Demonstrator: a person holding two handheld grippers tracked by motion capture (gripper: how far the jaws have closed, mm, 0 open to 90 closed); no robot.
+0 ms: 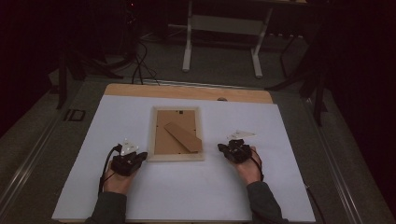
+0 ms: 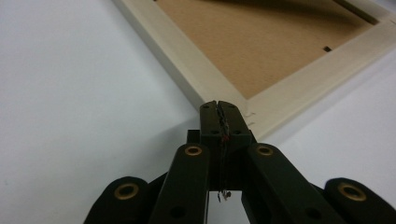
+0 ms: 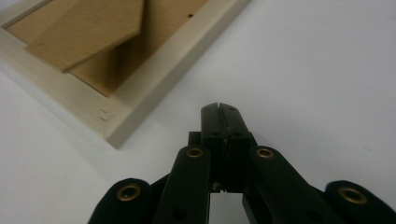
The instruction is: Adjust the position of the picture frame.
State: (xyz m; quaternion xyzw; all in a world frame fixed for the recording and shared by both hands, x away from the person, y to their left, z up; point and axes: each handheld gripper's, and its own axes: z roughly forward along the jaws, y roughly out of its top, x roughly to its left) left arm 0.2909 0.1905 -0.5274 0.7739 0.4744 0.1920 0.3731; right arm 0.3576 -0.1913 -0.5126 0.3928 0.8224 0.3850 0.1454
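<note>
Both grippers, left and right, rest with jaws together flanking the picture frame lying back-up. Probably light, stiff; grip its wooden rail, sparing the cardboard stand.

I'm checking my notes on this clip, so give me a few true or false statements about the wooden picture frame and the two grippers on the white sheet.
1. The pale wooden picture frame lies back side up, its brown cardboard stand showing. True.
2. The left gripper has its jaws wide open. False: the left gripper view shows them closed together, tips by the frame's near corner.
3. The right gripper grips the frame's edge. False: its jaws are shut on nothing, apart from the frame, over the white sheet.
4. The frame sits between the two grippers. True.
5. The frame stands upright. False: it lies flat on the sheet.
</note>
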